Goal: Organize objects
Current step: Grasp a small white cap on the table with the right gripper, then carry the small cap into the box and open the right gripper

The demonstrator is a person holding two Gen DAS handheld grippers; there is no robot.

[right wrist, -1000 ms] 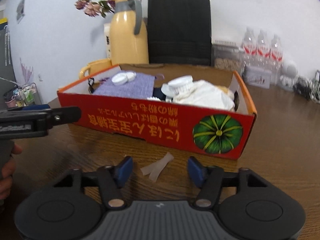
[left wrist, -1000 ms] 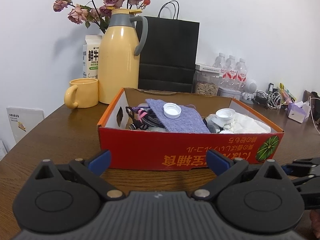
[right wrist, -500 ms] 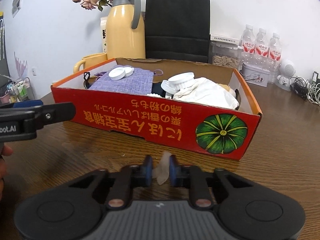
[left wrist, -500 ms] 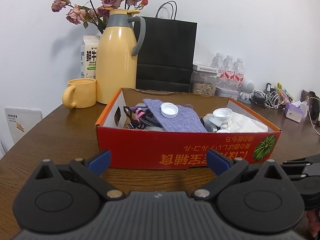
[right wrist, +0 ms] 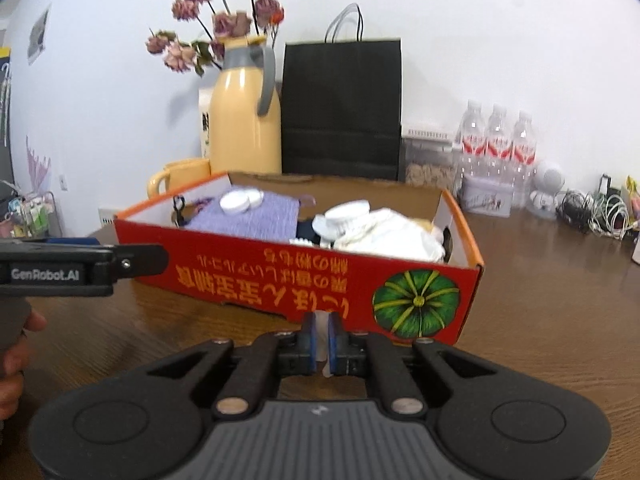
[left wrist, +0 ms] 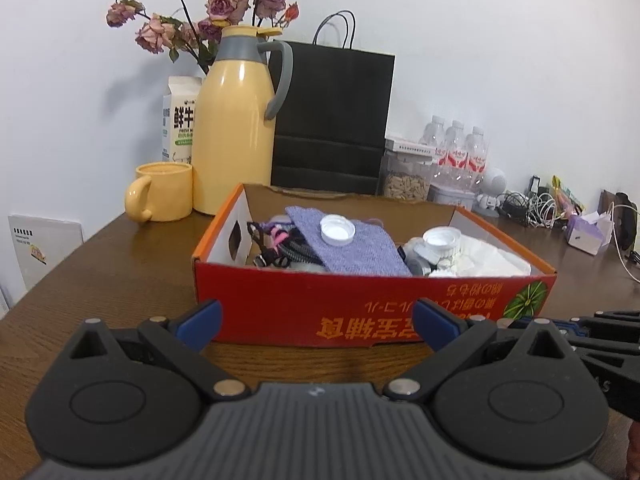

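A red cardboard box (right wrist: 280,276) (left wrist: 360,312) sits on the brown table, filled with a purple cloth (left wrist: 352,252), white lids (left wrist: 337,230), cords and white crumpled material (right wrist: 392,232). My right gripper (right wrist: 320,330) is shut on a small translucent wrapper (right wrist: 321,354), which shows only as a pale strip between the blue pads, just in front of the box's near wall. My left gripper (left wrist: 316,316) stands open before the box with nothing between its fingers. In the right wrist view its side (right wrist: 80,268) reaches in from the left, with a hand (right wrist: 16,356) below it.
Behind the box stand a yellow thermos (left wrist: 236,128), a yellow mug (left wrist: 160,192), a milk carton (left wrist: 180,120), dried roses, a black paper bag (left wrist: 332,120), a jar and water bottles (left wrist: 456,156). Cables and small items (left wrist: 536,208) clutter the back right.
My right gripper closed on the translucent wrapper that lay on the table and lifted it toward the box. The left gripper stayed put and open.
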